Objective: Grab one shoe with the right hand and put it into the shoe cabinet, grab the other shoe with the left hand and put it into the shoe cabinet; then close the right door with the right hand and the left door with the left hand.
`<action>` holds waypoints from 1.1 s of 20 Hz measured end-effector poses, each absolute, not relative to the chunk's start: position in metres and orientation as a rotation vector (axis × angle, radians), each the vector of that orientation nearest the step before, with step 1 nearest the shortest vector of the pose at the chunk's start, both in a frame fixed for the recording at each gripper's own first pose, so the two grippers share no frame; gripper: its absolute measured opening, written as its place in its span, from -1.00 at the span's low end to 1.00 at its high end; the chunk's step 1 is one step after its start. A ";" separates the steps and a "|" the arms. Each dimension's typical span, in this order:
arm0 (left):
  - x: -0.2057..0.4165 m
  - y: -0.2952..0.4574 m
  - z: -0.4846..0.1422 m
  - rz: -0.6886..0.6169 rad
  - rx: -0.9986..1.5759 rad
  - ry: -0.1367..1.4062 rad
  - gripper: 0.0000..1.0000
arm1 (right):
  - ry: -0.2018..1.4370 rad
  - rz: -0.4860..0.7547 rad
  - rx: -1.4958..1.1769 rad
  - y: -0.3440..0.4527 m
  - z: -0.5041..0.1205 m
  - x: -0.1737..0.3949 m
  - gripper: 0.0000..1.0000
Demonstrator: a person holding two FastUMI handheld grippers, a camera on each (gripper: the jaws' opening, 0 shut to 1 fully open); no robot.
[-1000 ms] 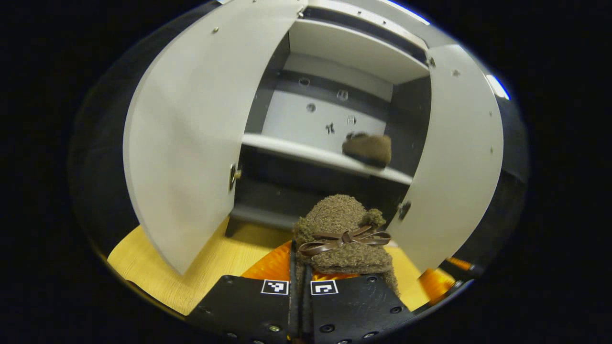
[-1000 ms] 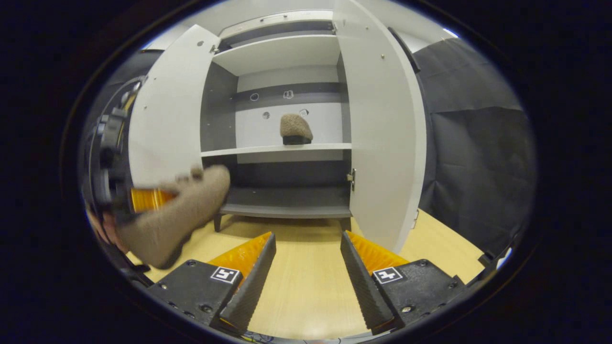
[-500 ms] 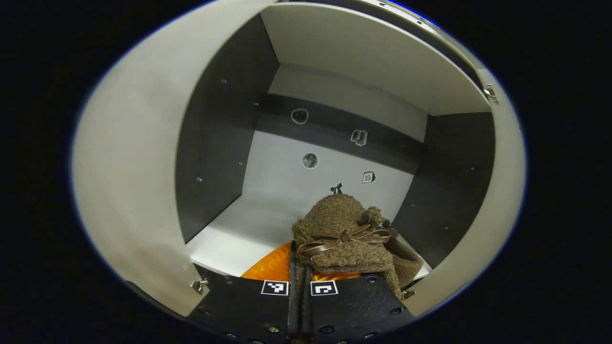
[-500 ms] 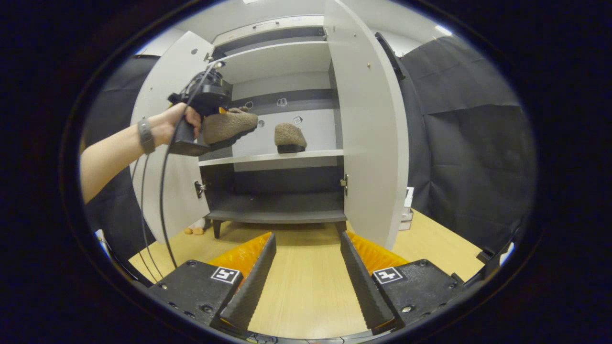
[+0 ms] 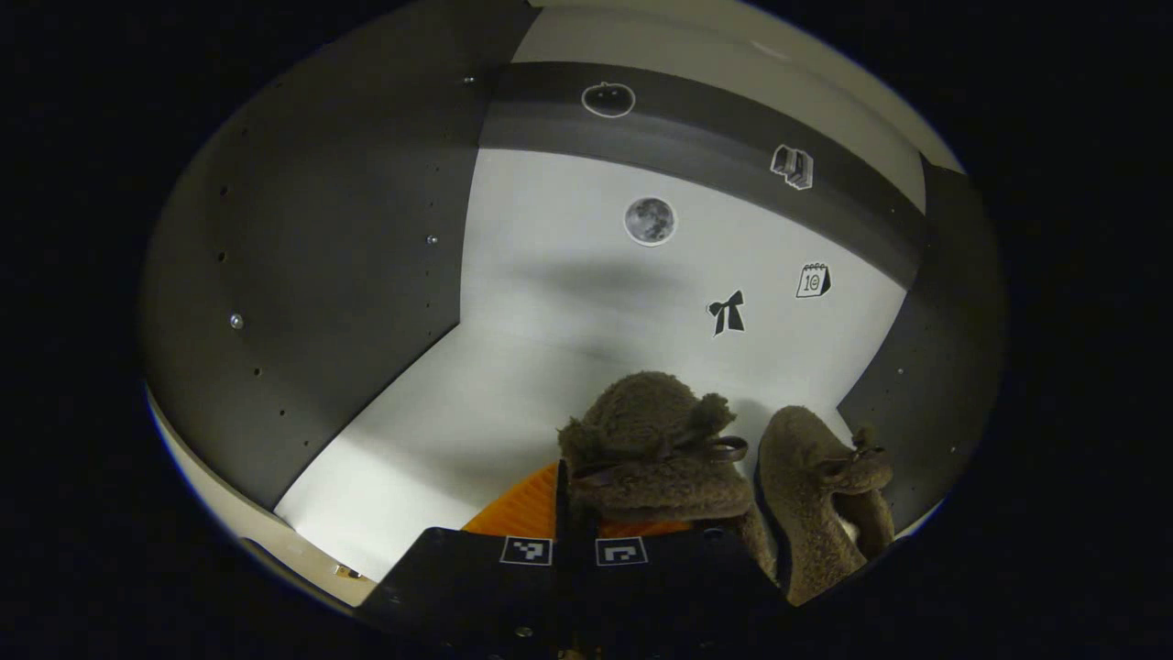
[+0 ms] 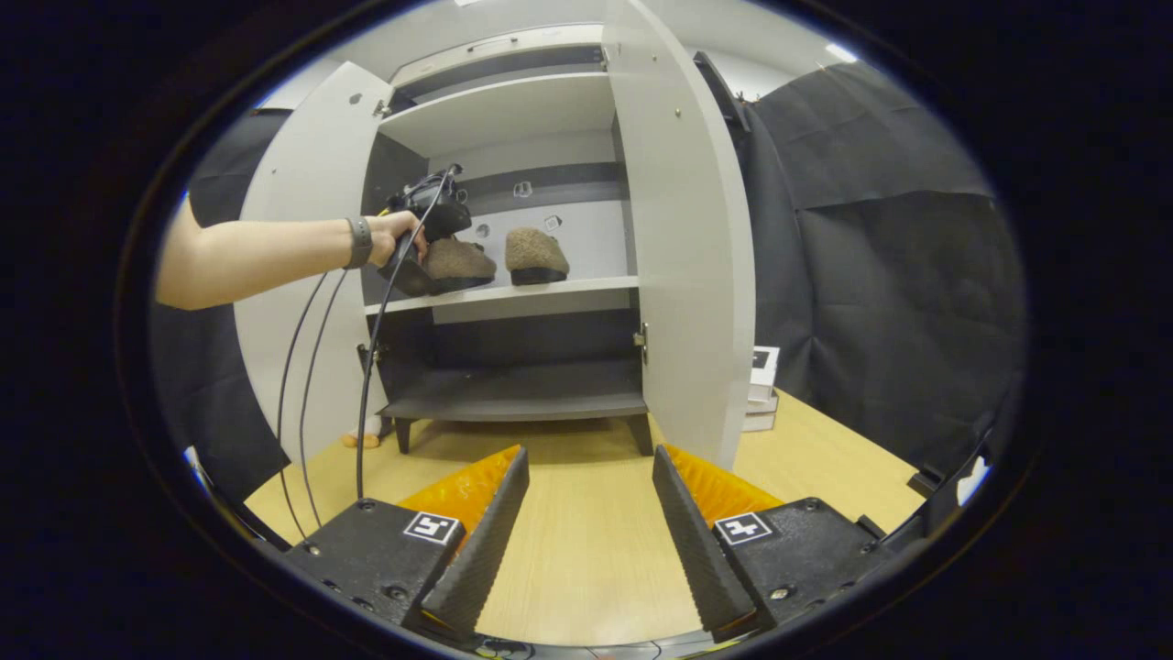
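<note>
Inside the shoe cabinet (image 6: pixel 513 92), my left gripper (image 5: pixel 575 495) is shut on a fuzzy brown shoe (image 5: pixel 655 454) with a bow, low over the white middle shelf (image 5: pixel 440 431). A matching shoe (image 5: pixel 816 495) rests just right of it on the same shelf. In the right gripper view the left gripper (image 6: pixel 431 225) and a hand hold that shoe (image 6: pixel 456 261) at the shelf (image 6: pixel 499 293), beside the other shoe (image 6: pixel 536 255). My right gripper (image 6: pixel 586 509) hangs open over the wooden floor, well back from the cabinet. Both doors, left (image 6: pixel 302 238) and right (image 6: pixel 683 238), stand open.
A forearm with a wristband (image 6: pixel 275 257) and trailing cables (image 6: pixel 312 367) reach in from the left. The dark lower shelf (image 6: pixel 513 399) is bare. A small stack of boxes (image 6: pixel 761 390) sits behind the right door. Black cloth (image 6: pixel 898 257) walls the right side.
My left gripper has carried its shoe from the floor up into the cabinet, down to the middle shelf beside the other shoe. My right gripper has drifted back slightly, still open.
</note>
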State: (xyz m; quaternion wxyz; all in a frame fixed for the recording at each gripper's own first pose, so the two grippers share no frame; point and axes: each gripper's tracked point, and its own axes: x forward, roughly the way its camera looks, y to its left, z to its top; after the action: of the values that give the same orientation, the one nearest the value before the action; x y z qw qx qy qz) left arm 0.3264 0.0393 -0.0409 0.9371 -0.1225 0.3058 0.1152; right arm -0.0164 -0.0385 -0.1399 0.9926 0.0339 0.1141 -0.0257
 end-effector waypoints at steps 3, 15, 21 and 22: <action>0.323 0.033 -0.041 0.198 -0.248 0.640 -0.65 | 0.233 -0.046 0.071 -0.038 -0.140 -0.016 0.74; 0.187 0.000 0.044 -0.005 -0.184 0.321 0.67 | 0.191 -0.001 0.069 -0.031 -0.122 -0.013 0.73; 0.079 -0.007 0.029 -0.013 -0.102 0.143 0.86 | 0.160 0.002 0.049 -0.039 -0.107 -0.014 0.73; 0.064 -0.011 0.027 -0.021 -0.100 0.120 0.86 | 0.157 0.001 0.048 -0.040 -0.107 -0.015 0.73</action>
State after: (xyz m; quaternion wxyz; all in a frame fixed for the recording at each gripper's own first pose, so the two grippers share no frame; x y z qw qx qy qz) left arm 0.0643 -0.0106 0.0269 0.9969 -0.0498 0.0600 -0.0106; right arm -0.0145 -0.0403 -0.1070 0.9966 0.0239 0.0784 0.0007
